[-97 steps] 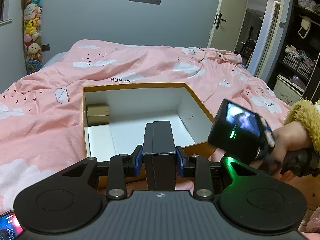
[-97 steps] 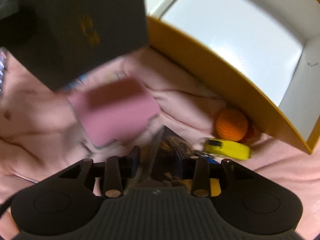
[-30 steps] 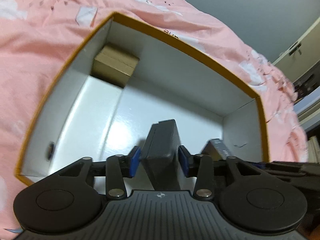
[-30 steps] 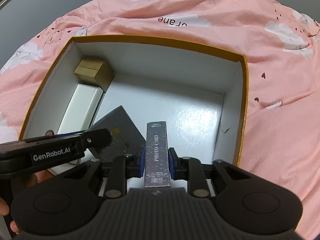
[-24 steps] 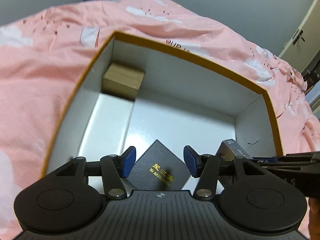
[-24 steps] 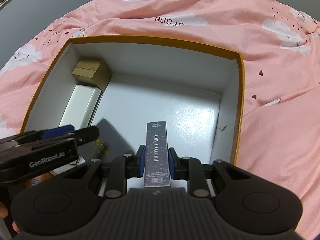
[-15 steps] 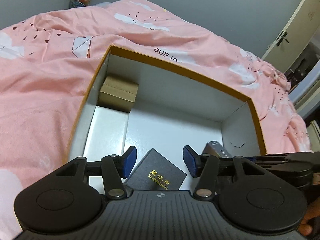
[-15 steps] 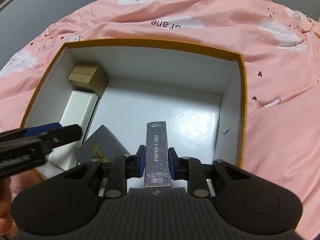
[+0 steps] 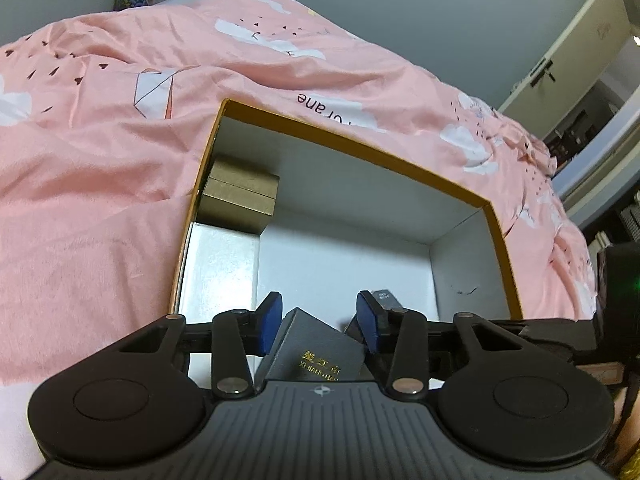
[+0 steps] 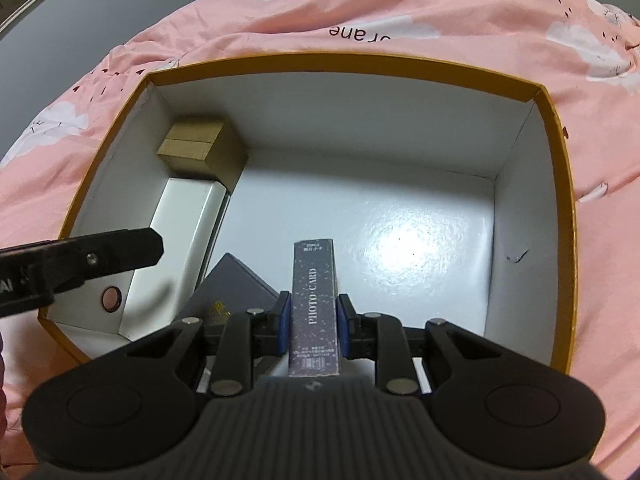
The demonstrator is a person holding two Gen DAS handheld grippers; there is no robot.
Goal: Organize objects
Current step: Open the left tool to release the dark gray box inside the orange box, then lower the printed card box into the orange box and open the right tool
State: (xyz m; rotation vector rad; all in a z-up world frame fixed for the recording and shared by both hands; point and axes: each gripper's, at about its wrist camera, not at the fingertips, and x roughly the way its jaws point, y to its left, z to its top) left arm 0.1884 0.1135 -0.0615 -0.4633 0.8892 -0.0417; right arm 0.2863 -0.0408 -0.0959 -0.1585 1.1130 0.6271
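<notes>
left gripper (image 9: pixel 318 322): jaws closing, clear of dark box (image 9: pixel 316 354) lying in orange box (image 10: pixel 560 184) | right gripper (image 10: pixel 311 322): pinching photo card pack (image 10: pixel 314 304) above floor

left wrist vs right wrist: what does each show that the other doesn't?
Left wrist only: the door, the right hand's device at the frame edge, and the left claw, its jaws closing with no pad on the dark box below.
Right wrist only: the right claw shut on the PHOTO CARD box, the white box's round hole, and the open box's near rim.
Both: the open box, the brown box, the pink bedding.
</notes>
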